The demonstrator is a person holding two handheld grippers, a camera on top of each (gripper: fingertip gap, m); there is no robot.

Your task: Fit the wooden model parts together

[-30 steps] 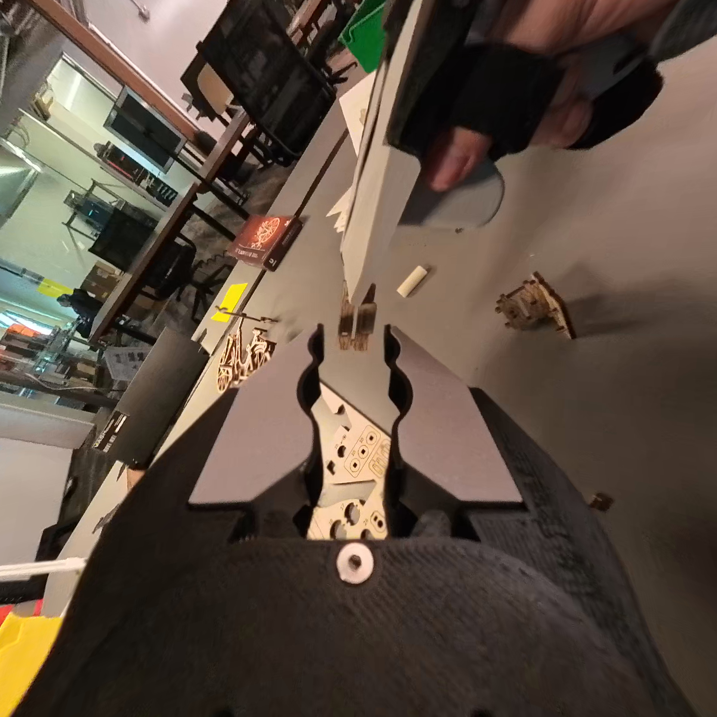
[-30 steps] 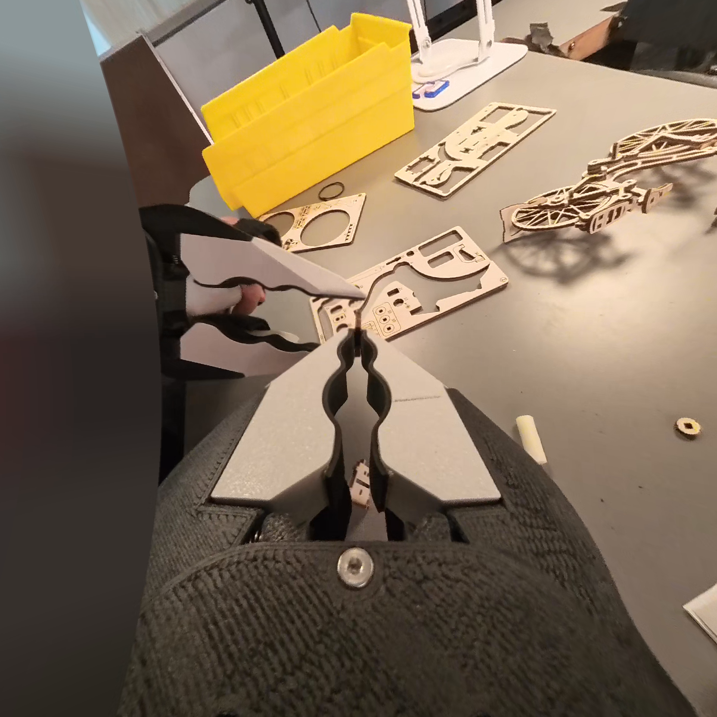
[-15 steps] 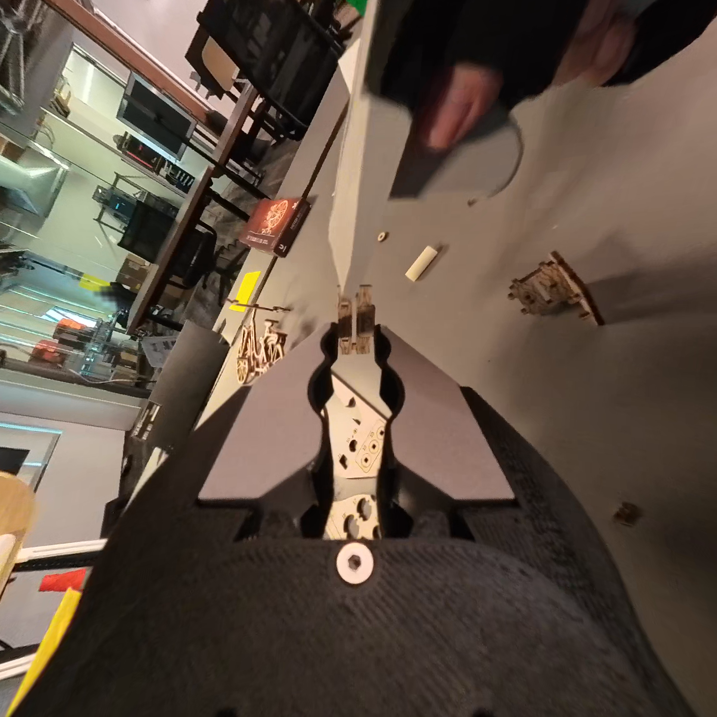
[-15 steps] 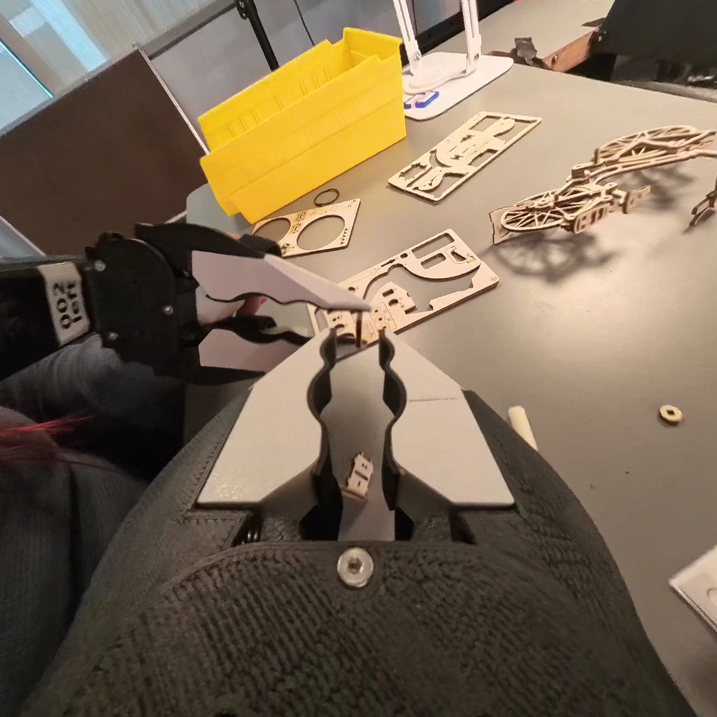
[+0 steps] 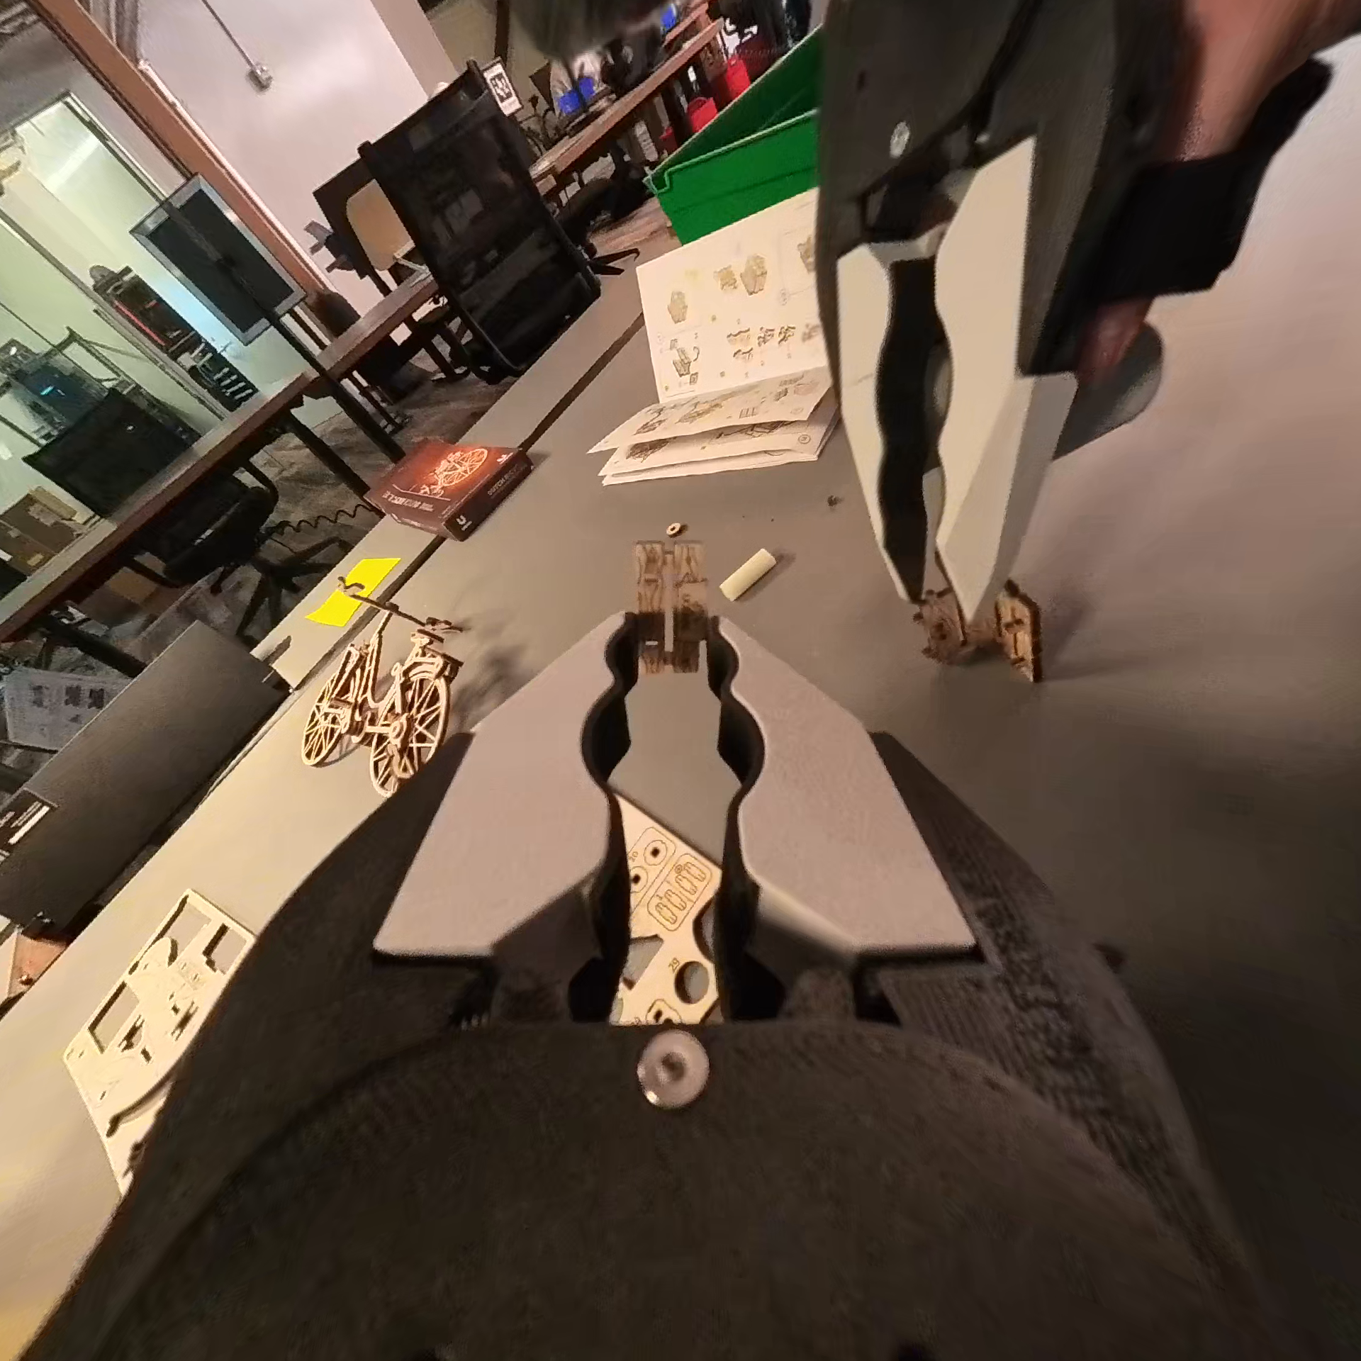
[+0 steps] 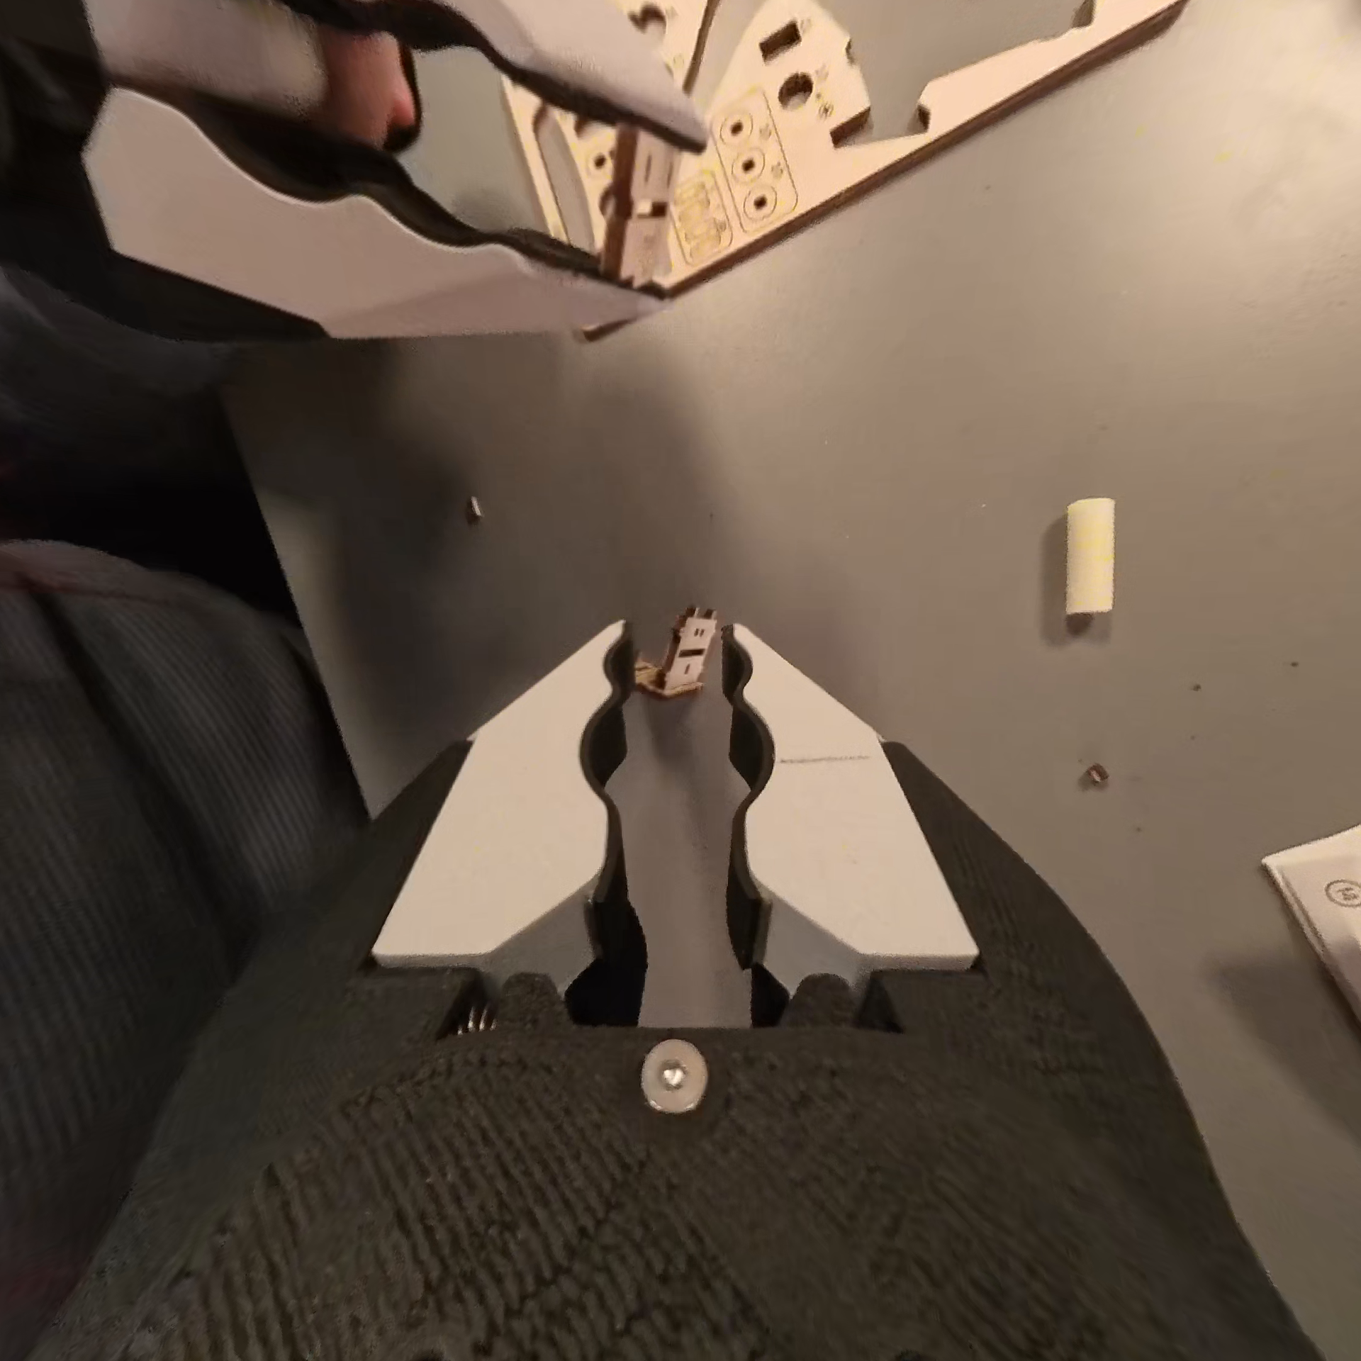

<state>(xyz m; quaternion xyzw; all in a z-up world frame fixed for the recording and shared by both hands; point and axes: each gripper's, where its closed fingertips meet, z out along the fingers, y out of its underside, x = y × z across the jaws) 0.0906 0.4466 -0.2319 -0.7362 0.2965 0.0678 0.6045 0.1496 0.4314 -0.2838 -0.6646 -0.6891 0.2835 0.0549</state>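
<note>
My left gripper [image 5: 669, 626] is shut on a small flat wooden part [image 5: 669, 589] and holds it upright above the grey table; both also show in the right wrist view, the gripper [image 6: 674, 221] and the part [image 6: 644, 191]. My right gripper [image 6: 677, 641] is open and points down, its tips on either side of a small wooden sub-assembly [image 6: 681, 655] that stands on the table. In the left wrist view the right gripper [image 5: 946, 604] comes down over that sub-assembly [image 5: 1013, 637], to the right of my left gripper.
A finished wooden bicycle model [image 5: 379, 707], a punched-out wooden sheet [image 5: 147, 1031] and a brown box [image 5: 456, 479] lie to the left. Instruction sheets [image 5: 729, 383] and a green bin [image 5: 744, 169] are at the back. A white cylinder [image 6: 1090, 556] lies nearby. There is about 8 centimeters between the tips of the two grippers.
The right gripper opened and let go of the small part, which the left gripper closed on. The right gripper then swung down over the sub-assembly on the table.
</note>
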